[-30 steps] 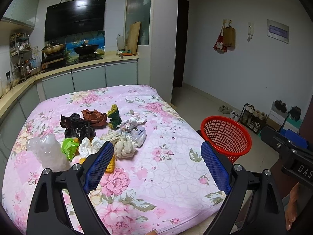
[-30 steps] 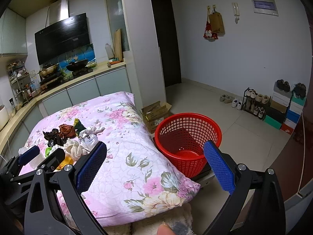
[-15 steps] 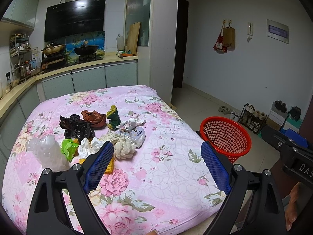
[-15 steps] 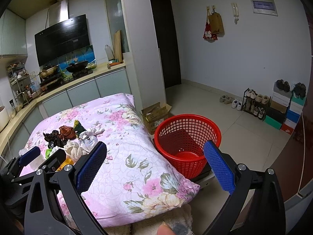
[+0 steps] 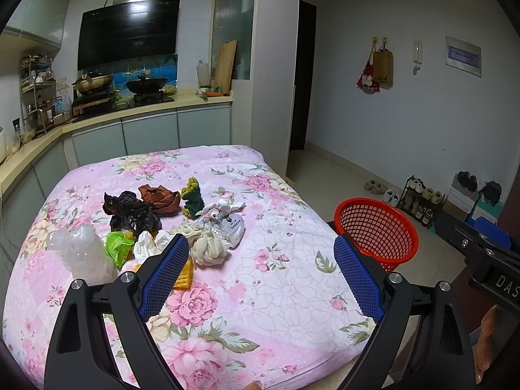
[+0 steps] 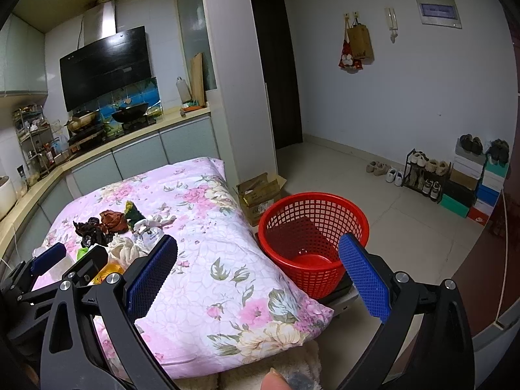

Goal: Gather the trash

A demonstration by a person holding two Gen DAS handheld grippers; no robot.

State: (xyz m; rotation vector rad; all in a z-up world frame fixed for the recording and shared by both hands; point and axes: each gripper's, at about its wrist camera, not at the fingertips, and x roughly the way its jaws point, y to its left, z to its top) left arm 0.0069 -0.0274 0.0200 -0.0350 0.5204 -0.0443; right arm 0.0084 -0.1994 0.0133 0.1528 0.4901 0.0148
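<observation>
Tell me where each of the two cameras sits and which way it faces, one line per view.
Left wrist: on the left gripper, open, facing the trash pile on the floral quilt; a fingertip shows at right.
Right wrist: on the right gripper, open, facing the red basket beside the quilt; a fingertip shows at the bottom edge, the left gripper at lower left.
Shared: pile, quilt, basket, kitchen counter, shoe rack.

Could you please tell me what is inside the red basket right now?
The red basket looks empty: its bare red bottom shows in the right wrist view. The right gripper's finger hides part of the near wall.
</observation>
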